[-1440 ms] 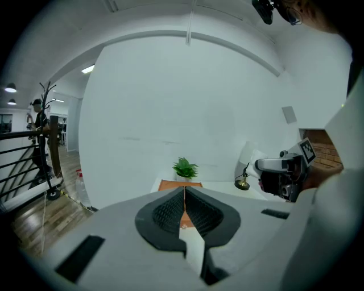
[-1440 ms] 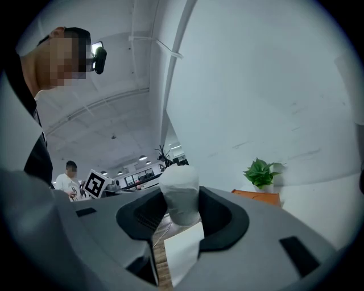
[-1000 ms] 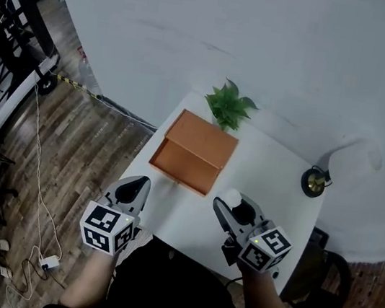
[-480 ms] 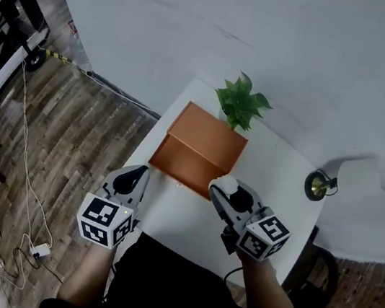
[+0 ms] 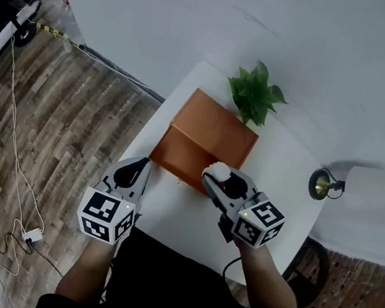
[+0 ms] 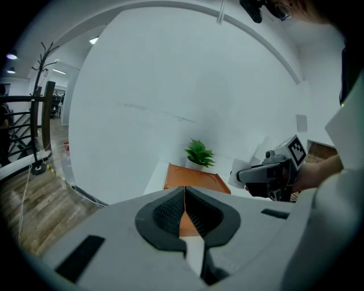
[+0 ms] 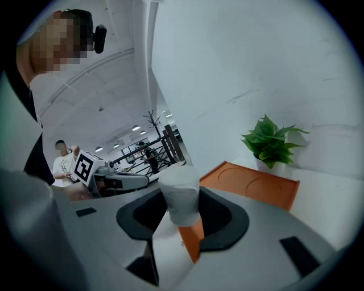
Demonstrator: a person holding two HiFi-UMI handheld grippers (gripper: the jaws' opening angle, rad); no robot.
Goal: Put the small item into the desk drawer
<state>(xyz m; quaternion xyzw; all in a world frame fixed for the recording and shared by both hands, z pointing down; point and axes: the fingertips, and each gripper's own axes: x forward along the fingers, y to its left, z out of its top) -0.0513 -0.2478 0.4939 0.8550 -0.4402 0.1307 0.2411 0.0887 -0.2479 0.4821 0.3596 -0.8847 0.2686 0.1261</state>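
Small item (image 7: 179,196): white cylinder, prob. light, soft, crushable. Table (image 5: 278,164); orange drawer box (image 5: 211,131) on it; left gripper (image 5: 140,166) jaws together, empty; right gripper (image 5: 219,180) clamped on item, by box front. Hold mid-body, gently.

Head view looks steeply down; both gripper views share the orange box (image 5: 211,139).

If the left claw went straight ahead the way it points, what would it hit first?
Probably the orange drawer box: it lies directly beyond the shut left claw, though depth is unclear.
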